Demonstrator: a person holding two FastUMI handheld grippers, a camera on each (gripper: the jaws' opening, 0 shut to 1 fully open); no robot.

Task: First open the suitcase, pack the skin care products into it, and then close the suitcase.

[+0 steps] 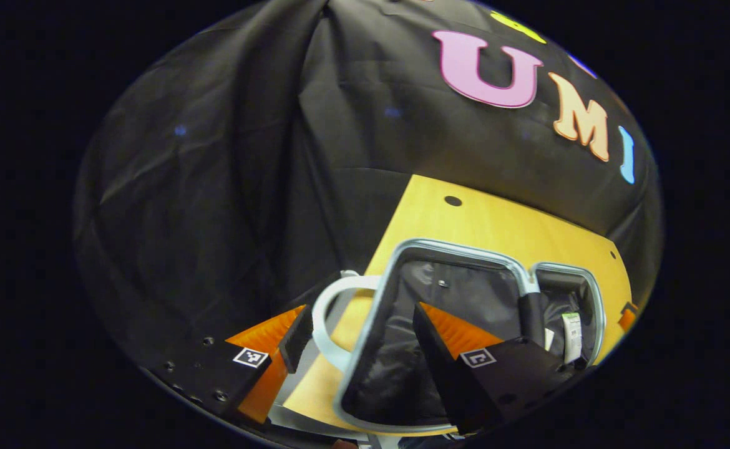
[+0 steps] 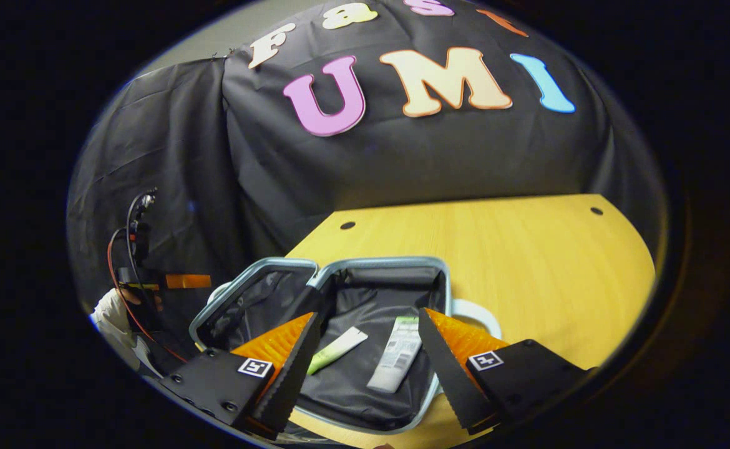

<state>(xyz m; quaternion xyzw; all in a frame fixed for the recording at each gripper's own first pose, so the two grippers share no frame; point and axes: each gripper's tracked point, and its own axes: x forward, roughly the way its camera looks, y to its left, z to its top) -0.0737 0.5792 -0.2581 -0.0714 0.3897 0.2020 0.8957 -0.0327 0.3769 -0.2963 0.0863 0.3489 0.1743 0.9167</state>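
Note:
The suitcase lies open on the yellow table, its two black-lined halves framed by a pale rim [image 1: 382, 284]. In the right gripper view, two skin care tubes rest in the nearer half [image 2: 371, 386]: a slim green-and-white tube [image 2: 338, 349] and a wider white tube [image 2: 396, 355]. My right gripper [image 2: 368, 358] hovers open above them, holding nothing. My left gripper [image 1: 365, 349] is open too, and that edge of the rim and the white handle [image 1: 324, 321] lie between its fingers. I cannot tell whether it touches them. A white tube [image 1: 571, 337] shows in the far half.
The bare yellow table top [image 2: 527, 262] stretches behind and right of the suitcase, with small round holes near its back edge. Black cloth closes off the back and left. At the left a hand in a white sleeve [image 2: 115, 318] holds a device with cables.

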